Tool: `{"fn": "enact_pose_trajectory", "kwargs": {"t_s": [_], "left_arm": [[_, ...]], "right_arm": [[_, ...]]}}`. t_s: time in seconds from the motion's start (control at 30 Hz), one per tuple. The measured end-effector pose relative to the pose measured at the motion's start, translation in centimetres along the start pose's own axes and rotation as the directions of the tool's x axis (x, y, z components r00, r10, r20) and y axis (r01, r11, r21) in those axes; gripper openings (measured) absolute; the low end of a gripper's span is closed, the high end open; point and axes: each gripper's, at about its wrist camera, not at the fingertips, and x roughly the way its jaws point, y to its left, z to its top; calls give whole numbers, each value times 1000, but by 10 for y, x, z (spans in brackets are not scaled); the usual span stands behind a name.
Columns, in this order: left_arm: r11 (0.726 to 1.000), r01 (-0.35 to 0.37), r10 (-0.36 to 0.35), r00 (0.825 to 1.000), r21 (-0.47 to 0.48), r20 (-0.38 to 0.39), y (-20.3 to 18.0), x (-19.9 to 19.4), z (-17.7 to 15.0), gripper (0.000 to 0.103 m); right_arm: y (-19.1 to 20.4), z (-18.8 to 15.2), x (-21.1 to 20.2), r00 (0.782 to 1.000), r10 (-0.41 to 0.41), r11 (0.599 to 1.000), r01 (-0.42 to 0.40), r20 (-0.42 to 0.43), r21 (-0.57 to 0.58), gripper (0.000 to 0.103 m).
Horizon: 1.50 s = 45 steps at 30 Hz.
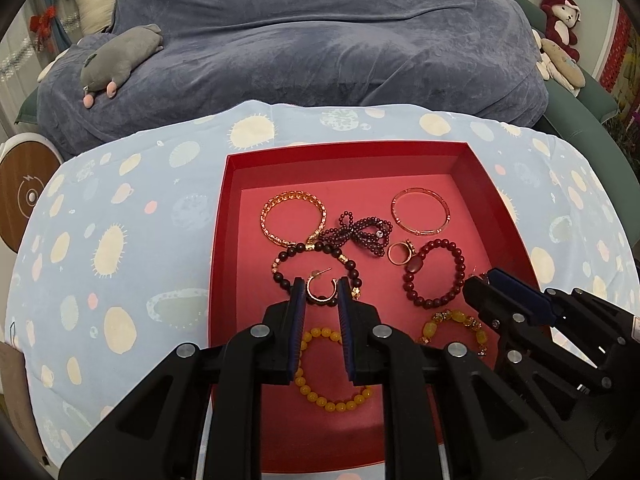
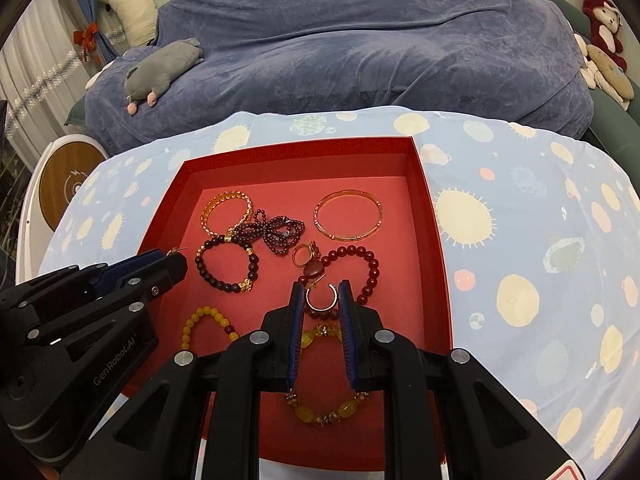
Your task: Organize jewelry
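Note:
A red tray [image 1: 228,208] [image 2: 432,216] on the patterned cloth holds several bracelets, a ring [image 1: 398,254] and a dark bead strand [image 1: 362,230]. My left gripper [image 1: 321,290] is shut on a gold hoop earring [image 1: 320,292], held above the dark bead bracelet [image 1: 280,276]. My right gripper [image 2: 321,292] is shut on a matching gold hoop earring [image 2: 320,298], held above the red bead bracelet [image 2: 370,268]. Each gripper shows in the other's view, the right one [image 1: 486,280] and the left one [image 2: 176,260]. Yellow bead bracelets [image 1: 332,400] [image 2: 320,412] lie under the grippers.
A blue blanket-covered bed [image 1: 320,40] with a grey plush toy [image 1: 116,60] lies behind the table. Plush toys [image 1: 560,36] sit at the right. A round wooden-topped device [image 1: 24,196] stands at the left. The spotted cloth [image 1: 100,260] surrounds the tray.

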Motion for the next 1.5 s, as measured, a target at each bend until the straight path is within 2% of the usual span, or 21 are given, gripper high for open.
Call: {"fn": "enact_pose_trajectory", "kwargs": {"t_s": [0.33, 0.6, 0.67, 0.8, 0.83, 0.97, 1.5], "left_arm": [[1000, -2, 2, 1000, -4, -22, 0, 13, -2, 16], [1000, -14, 14, 1000, 4, -9, -1, 14, -2, 18], [1000, -16, 16, 1000, 5, -8, -2, 14, -2, 20], [1000, -30, 30, 1000, 5, 6, -2, 11, -3, 37], [999, -35, 35, 999, 4, 11, -2, 9, -3, 38], [999, -39, 39, 999, 6, 15, -2, 1, -4, 38], [1000, -30, 30, 998, -5, 46, -10, -61, -39, 38]], "right_arm": [[2, -3, 14, 1000, -8, 1000, 7, -23, -16, 17], [2, -5, 15, 1000, -16, 1000, 16, -22, -13, 17], [3, -5, 14, 1000, -21, 1000, 20, -20, -14, 19], [3, -5, 11, 1000, -27, 1000, 27, -15, -10, 23], [3, -6, 9, 999, -32, 999, 32, -10, -8, 27], [3, -8, -1, 999, -40, 999, 40, 4, 2, 32], [7, -41, -68, 995, -77, 997, 76, 61, 20, 41]]}}
